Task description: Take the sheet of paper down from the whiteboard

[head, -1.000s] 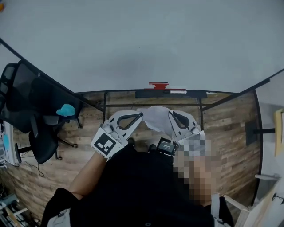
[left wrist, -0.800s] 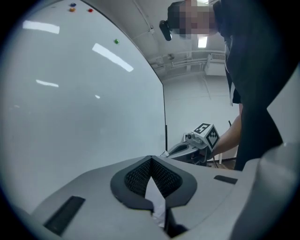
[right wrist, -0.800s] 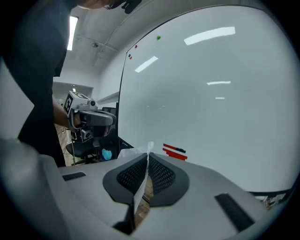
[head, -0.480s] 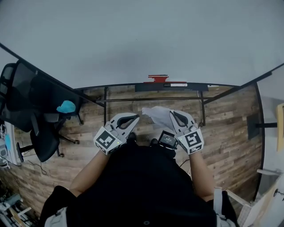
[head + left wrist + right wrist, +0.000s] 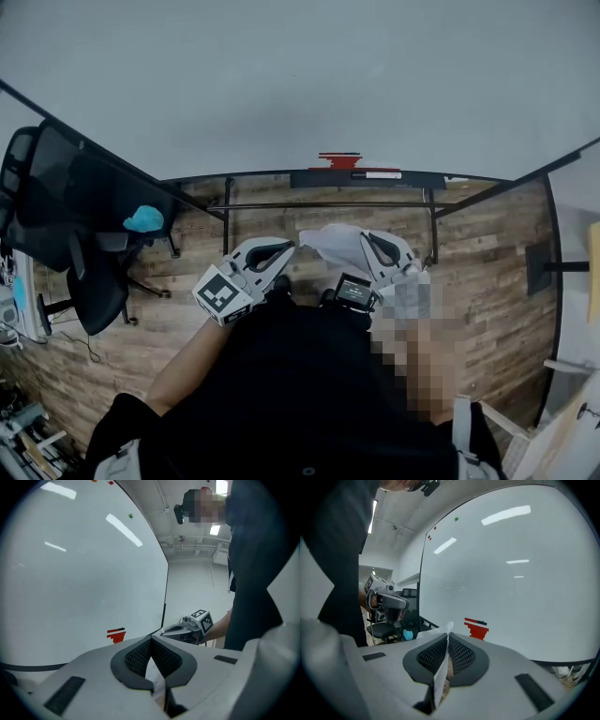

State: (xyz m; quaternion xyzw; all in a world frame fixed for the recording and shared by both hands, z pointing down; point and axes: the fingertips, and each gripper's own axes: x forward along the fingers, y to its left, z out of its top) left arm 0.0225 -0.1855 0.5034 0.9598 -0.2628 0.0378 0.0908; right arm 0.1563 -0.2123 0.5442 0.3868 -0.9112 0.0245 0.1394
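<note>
1. Now, the grey-white left gripper (image 5: 289, 247) is clamping, jaws closed, on one edge of the crumpled white sheet of paper (image 5: 333, 246). A sliver of it is showing between the black ribbed pads (image 5: 163, 656).
2. The matching right gripper (image 5: 362, 240) is pinching the opposite edge, its jaws likewise closed on the paper, which is poking up past the tips in the right gripper view.
3. The sheet is hanging between the two grippers, off the large white whiteboard (image 5: 300, 84), low in front of the person's black-clad body and above the wood-plank floor (image 5: 487, 272).
4. A red block (image 5: 339, 159) is sitting low on the board, just above its dark tray (image 5: 412, 180). A black office chair (image 5: 84, 234) is standing at the left.
</note>
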